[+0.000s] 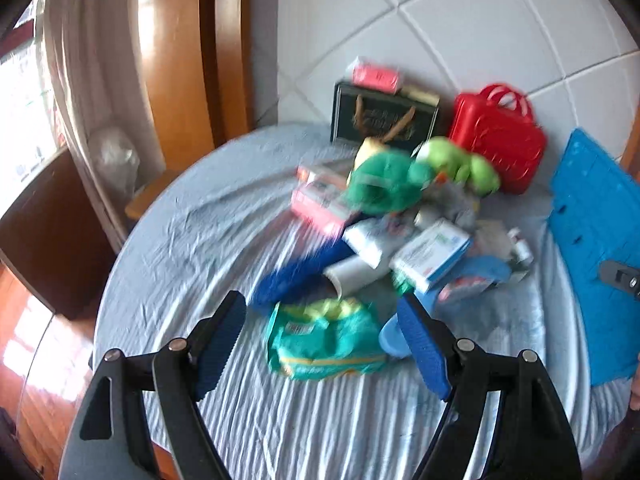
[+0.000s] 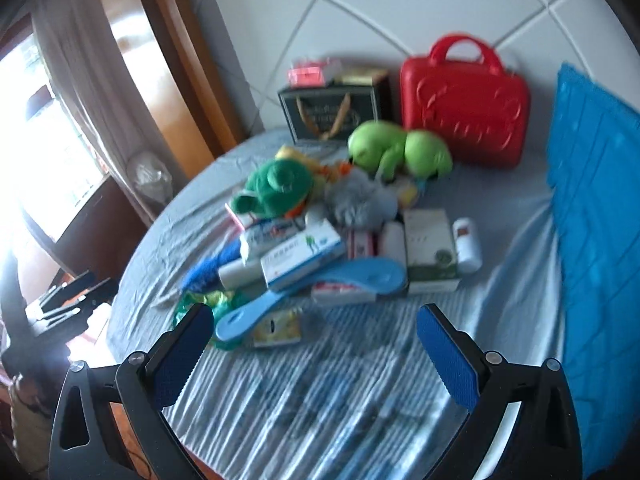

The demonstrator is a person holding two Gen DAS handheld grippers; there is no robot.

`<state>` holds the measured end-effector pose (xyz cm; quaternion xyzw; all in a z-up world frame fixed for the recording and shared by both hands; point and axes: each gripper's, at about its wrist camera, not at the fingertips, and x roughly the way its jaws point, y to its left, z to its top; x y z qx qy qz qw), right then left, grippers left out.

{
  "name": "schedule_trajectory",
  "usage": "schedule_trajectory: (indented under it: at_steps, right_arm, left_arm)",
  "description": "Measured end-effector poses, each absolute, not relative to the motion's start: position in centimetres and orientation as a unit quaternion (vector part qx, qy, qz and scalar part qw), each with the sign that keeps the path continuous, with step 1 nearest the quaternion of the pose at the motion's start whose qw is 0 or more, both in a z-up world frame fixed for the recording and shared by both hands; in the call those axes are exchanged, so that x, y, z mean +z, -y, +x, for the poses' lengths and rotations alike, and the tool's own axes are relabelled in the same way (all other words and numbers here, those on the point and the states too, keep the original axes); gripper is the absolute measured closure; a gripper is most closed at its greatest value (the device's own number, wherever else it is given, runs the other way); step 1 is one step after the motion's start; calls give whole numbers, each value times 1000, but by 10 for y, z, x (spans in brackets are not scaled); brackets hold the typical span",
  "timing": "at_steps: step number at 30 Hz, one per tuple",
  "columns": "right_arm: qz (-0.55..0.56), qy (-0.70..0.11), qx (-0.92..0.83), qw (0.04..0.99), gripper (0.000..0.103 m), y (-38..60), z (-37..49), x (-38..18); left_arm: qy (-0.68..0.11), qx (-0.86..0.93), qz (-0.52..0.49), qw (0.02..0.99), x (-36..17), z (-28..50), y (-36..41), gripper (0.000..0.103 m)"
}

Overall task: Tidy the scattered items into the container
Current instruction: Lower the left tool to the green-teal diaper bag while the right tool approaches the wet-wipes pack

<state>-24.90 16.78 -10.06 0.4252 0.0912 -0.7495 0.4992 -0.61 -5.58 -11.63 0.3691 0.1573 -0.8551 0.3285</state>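
A pile of scattered items lies mid-bed: a dark green plush (image 2: 276, 190), a light green plush (image 2: 396, 150), medicine boxes (image 2: 300, 258), a white bottle (image 2: 468, 244), a blue slipper (image 2: 352, 276), and a teal packet (image 1: 324, 340). A blue crate (image 2: 600, 216) stands at the right edge of the bed. My left gripper (image 1: 324, 344) hangs open above the bed, the teal packet lying below its gap. My right gripper (image 2: 316, 356) hovers open over bare sheet in front of the pile, with nothing between its fingers. Both views are motion-blurred.
A red hard case (image 2: 464, 96) and a dark gift bag (image 2: 332, 112) lean against the white padded headboard (image 2: 400, 8). A wooden bed frame (image 1: 176, 60), a curtain and a window stand at the left. The striped sheet (image 2: 320, 400) spreads in front of the pile.
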Motion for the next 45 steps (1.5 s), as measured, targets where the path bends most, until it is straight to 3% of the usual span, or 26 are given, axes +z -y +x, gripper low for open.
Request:
schedule_trajectory:
  at_steps: [8,13,22,31,42,45]
  right_arm:
    - [460,-143,-730,485,4,-134,-228,-170]
    - [495,-161,-719,461,23,-112,-206,-207]
    - [534,-149,-706,441,23,-72,-155,-253]
    - [538,-173,-701,435,23,-25,-132,-288]
    - [499,-124,-765,389,23,-47,-176,-255]
    - [507,-121,-765,377,23,-63,-180,-258]
  left_arm:
    - [-184,-823,428,325,-197,-15,74,25]
    - [-179,-818,446,315,-220,-14,102,25]
    - [-121,-836,461,272,-242,-67,157,25]
    - [-151,-830,486,226,-276,-58,149,25]
    - [-123,-859,477,137,-238,-49,109,25]
    - [-113,-854,494,118,-247,-62,93,16]
